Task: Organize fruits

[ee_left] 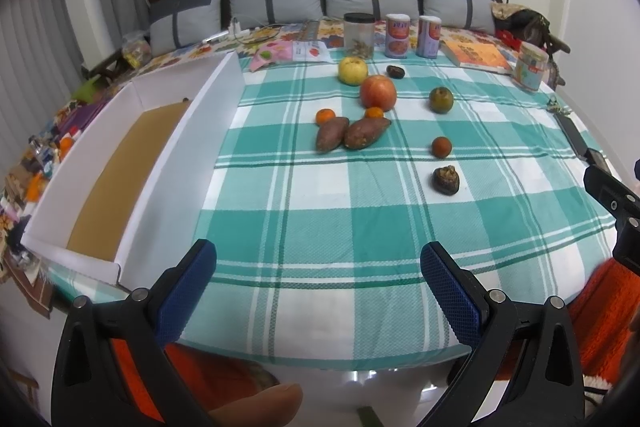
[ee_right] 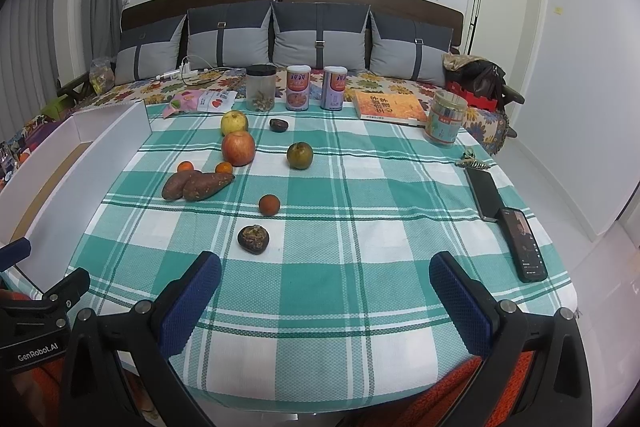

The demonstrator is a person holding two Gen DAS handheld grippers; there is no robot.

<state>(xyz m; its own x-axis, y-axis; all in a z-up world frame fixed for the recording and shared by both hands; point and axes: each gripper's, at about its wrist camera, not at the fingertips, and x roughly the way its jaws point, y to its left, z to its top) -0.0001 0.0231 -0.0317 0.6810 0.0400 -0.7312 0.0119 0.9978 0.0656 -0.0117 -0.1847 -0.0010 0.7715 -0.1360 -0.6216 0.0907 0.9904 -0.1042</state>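
Fruit lies loose on a green checked tablecloth point(ee_left: 320, 227): a yellow apple point(ee_left: 352, 70), a red apple point(ee_left: 378, 91), two sweet potatoes point(ee_left: 352, 133), two small tangerines point(ee_left: 325, 116), a green-orange citrus point(ee_left: 441, 99), a small reddish fruit point(ee_left: 441, 147) and a dark wrinkled fruit point(ee_left: 445, 179). A white box point(ee_left: 176, 147) with a brown floor stands at the left. My left gripper point(ee_left: 318, 285) is open over the table's near edge, well short of the fruit. My right gripper point(ee_right: 325, 297) is open too, the dark wrinkled fruit point(ee_right: 253, 238) just beyond its left finger.
A clear jar point(ee_right: 261, 87), two cans point(ee_right: 316, 88), a book point(ee_right: 390, 108) and a plastic tub point(ee_right: 445, 118) line the far edge. Two phones point(ee_right: 508, 219) and keys point(ee_right: 474, 159) lie at the right. Behind is a sofa with grey cushions point(ee_right: 320, 35).
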